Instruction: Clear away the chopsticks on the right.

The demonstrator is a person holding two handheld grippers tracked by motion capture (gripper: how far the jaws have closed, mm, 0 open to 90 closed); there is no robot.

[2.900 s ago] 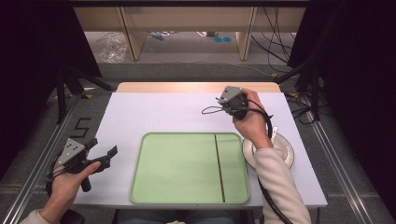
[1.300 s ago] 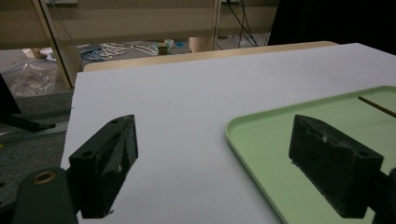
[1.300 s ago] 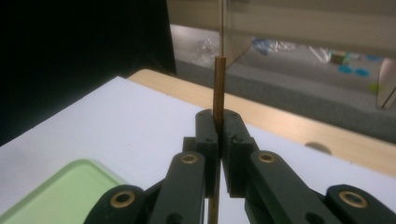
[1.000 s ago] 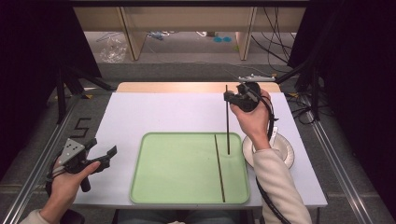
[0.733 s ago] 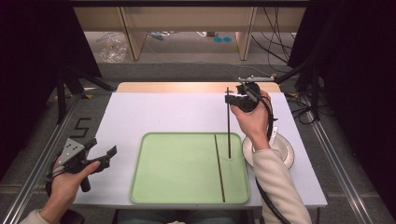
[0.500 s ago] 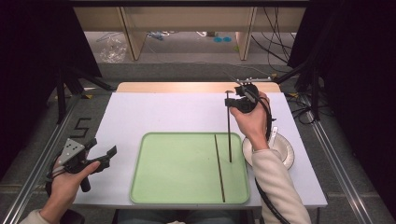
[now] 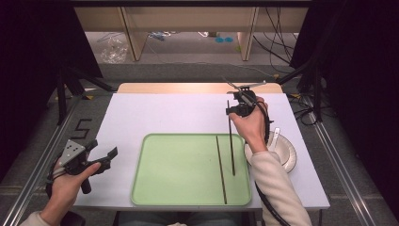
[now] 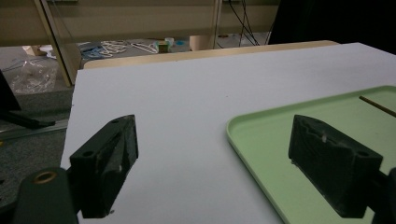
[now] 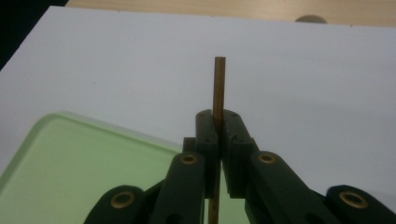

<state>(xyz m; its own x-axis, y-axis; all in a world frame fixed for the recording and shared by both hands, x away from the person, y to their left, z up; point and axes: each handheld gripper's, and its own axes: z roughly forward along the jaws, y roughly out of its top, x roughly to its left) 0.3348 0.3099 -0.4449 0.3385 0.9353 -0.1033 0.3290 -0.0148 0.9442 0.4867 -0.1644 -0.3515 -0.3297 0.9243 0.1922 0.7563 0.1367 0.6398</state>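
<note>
One stick down, second one in my right tongs

Right tongs point(image 7: 234, 109) are clamped narrow on a thin brown wooden chopstick point(image 7: 231, 141), gripped near its top end w/ a short bit poking past the jaws point(image 9: 219, 84) in the right gripper view; the rest hangs down over the right part of the pale green plastic tray point(image 7: 155, 188), tip looks just above or maybe touching it, can't tell. A matching brown stick point(image 7: 220, 169) already lies flat in the tray just left of it. Left tongs point(image 7: 91, 157) are wide open, holding nothing, parked over the white bench point(image 7: 164, 113) by the tray's left edge. White round plate point(image 7: 287, 155) sits right of the tray. Imo I'm mid-placing: next is lower it, tilt it flat beside the 1st, then let go w/o it rolling.
</note>
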